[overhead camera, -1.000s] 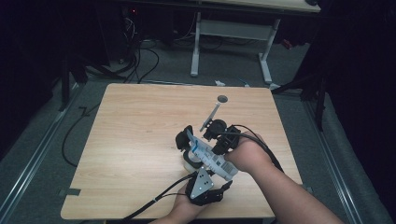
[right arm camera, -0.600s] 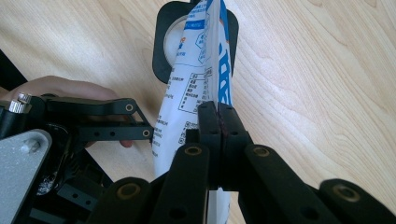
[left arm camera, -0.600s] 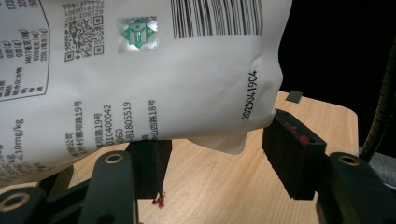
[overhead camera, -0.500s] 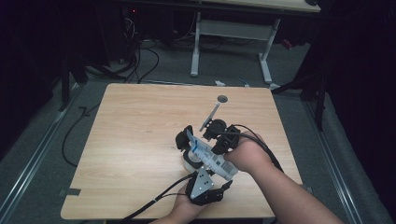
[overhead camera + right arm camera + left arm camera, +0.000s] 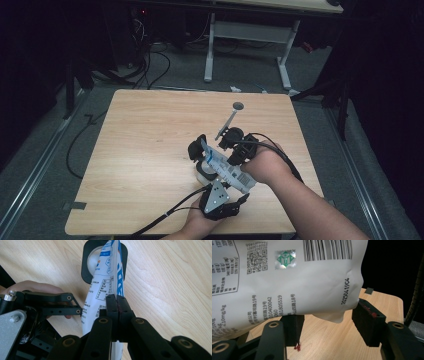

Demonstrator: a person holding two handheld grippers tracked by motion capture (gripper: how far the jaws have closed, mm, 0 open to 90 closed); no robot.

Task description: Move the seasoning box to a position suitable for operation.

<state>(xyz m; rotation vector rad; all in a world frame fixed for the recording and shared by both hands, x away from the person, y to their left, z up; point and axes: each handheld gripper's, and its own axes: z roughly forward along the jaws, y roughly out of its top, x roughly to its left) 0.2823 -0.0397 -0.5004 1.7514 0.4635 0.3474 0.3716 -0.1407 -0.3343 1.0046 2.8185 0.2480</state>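
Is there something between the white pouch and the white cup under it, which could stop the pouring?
Nothing visible does. The right tool holds the white pouch tilted, its top end directly above the white cup. The left tool is open around the pouch's lower part, not between them.

This looks like a lab or a test room, not a home. A plain wooden desk [image 5: 150,150] stands alone on a grey floor [image 5: 45,165], and the room around it is dark. Black cables [image 5: 150,70] lie loose on the floor beyond the far left corner of the desk, and one cable [image 5: 75,150] runs along its left edge. Behind the far edge stands a second table with a white metal frame [image 5: 247,47]. A small red light [image 5: 144,11] glows in the dark equipment at the back. Metal rails [image 5: 35,185] lie on the floor on both sides.
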